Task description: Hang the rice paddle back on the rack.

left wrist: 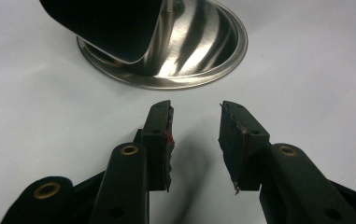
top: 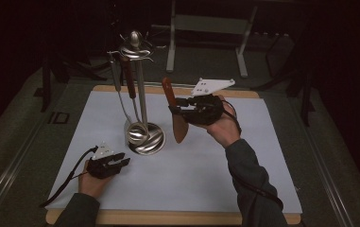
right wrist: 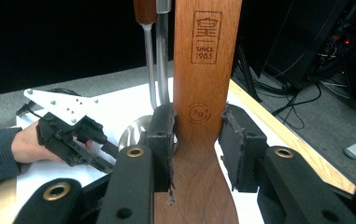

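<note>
My right gripper is shut on a wooden spatula, held upright in the air with its blade down, to the right of a metal utensil stand. A stamp reading "SINCE 1983" shows on the spatula's handle. A wooden-handled utensil and a metal ladle hang from the stand's top hooks. My left gripper rests open on the white mat, its jaws facing the stand's round base with nothing between them.
A white mat covers a wooden board on the dark table. A grey metal frame stands behind the table. Cables and dark equipment lie beyond the board's far side.
</note>
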{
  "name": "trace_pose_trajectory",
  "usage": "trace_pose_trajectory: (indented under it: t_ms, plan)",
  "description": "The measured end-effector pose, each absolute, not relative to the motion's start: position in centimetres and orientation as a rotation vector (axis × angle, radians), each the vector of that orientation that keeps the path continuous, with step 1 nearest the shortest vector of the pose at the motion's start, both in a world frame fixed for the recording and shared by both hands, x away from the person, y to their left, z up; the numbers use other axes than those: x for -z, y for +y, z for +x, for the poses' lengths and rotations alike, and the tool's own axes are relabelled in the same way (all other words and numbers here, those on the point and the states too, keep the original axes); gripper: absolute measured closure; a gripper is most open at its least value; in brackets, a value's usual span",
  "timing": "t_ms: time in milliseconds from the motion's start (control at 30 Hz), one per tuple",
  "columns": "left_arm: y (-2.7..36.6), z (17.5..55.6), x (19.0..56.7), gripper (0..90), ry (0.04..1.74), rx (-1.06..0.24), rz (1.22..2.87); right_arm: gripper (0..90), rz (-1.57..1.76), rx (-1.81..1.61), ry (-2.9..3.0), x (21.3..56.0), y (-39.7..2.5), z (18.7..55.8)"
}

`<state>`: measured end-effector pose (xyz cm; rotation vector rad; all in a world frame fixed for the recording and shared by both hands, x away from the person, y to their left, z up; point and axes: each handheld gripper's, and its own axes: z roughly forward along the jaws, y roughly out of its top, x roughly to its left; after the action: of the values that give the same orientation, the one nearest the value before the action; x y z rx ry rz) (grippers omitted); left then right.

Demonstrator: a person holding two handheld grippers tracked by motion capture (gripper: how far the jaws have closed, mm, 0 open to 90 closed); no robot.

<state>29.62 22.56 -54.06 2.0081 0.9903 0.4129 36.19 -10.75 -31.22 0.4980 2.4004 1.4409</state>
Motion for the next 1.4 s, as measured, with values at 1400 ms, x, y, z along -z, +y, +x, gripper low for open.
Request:
trace_pose_trajectory:
  t_ms: [1400]
  plan:
    - [22.6,29.6,54.1,64.7,0.988,-0.414,2.009,66.7,0.447,-1.478,2.350,27.8,-9.8,35.8]
